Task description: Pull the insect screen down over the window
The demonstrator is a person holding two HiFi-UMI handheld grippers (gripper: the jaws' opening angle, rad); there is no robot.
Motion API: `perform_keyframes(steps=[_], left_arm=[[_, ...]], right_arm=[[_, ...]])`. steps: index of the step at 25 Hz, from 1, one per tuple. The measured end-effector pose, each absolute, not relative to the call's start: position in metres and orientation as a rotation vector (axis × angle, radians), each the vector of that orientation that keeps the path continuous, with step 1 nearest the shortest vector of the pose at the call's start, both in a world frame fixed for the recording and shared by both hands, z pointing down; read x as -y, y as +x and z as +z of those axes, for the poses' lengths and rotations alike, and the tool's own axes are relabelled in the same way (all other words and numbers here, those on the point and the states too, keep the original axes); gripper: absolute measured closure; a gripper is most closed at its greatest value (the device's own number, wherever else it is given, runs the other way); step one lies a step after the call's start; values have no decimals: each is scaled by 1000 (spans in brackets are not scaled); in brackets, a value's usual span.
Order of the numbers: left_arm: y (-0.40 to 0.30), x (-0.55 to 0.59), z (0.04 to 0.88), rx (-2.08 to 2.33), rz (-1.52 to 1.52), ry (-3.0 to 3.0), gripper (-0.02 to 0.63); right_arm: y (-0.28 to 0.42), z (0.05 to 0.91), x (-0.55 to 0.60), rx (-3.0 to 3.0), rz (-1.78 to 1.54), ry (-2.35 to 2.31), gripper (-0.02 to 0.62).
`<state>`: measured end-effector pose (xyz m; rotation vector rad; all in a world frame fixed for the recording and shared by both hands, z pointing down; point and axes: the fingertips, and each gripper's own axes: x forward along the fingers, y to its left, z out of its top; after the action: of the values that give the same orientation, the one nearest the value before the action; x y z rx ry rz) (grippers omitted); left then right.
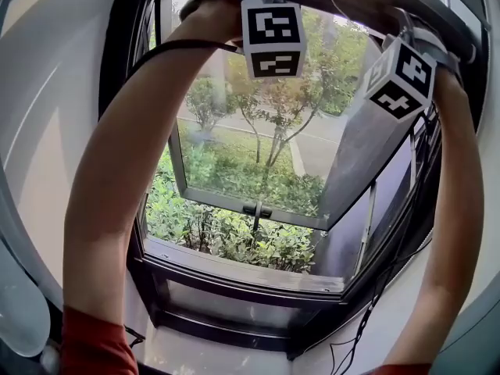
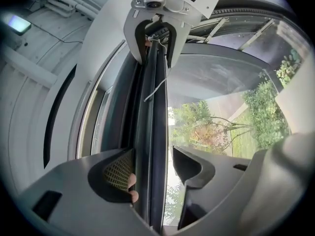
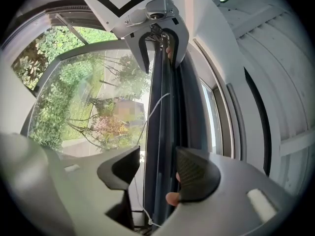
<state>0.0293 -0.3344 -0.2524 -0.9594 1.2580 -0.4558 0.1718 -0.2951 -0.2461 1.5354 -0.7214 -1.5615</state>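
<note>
Left claw [image 2: 151,152]: jaws apart, with the insect screen rail [image 2: 151,132] running between them. The left pad is just beside the rail and a sliver of daylight shows between the rail and the right jaw, so it isn't clamped. Fingertips [image 2: 132,182] show at the edge of the meshed left pad. Right claw [image 3: 158,154]: same story, jaws apart around the rail, which sits closer to the right pad, with a gap on the left. One fingertip [image 3: 172,198] shows under the right jaw. Each gripper view has the other claw at top centre of frame, straddling the same rail further along. A thin white cord [image 3: 156,104] hangs off the rail between the two claws. Head view: both forearms are raised, running up the left and right sides of the frame. The left marker cube [image 1: 273,37] is at top centre and the right marker cube [image 1: 401,79] at upper right. The claws sit at the top edge, mostly hidden behind the cubes, so the rail is up at the head of the window [image 1: 234,276]. The opening below is still uncovered and the screen isn't drawn down yet. The sash [image 1: 367,155] is swung outward and fills mid-frame, its handle [image 1: 256,209] at centre on the bottom bar. Shrubs [image 1: 234,237] are visible through the opening, trees and a road through the glass above them. Black cables [image 1: 375,303] run down the lower right. Red sleeves [image 1: 98,342] show at the bottom edge.
</note>
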Motion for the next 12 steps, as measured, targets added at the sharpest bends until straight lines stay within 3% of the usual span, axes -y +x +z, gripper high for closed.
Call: perform_keyframes(steps=[12], left_arm=[[29,340,-251,-1257,-501,-934,365]], right_arm=[[176,-249,303,781,-1582,1595,362]])
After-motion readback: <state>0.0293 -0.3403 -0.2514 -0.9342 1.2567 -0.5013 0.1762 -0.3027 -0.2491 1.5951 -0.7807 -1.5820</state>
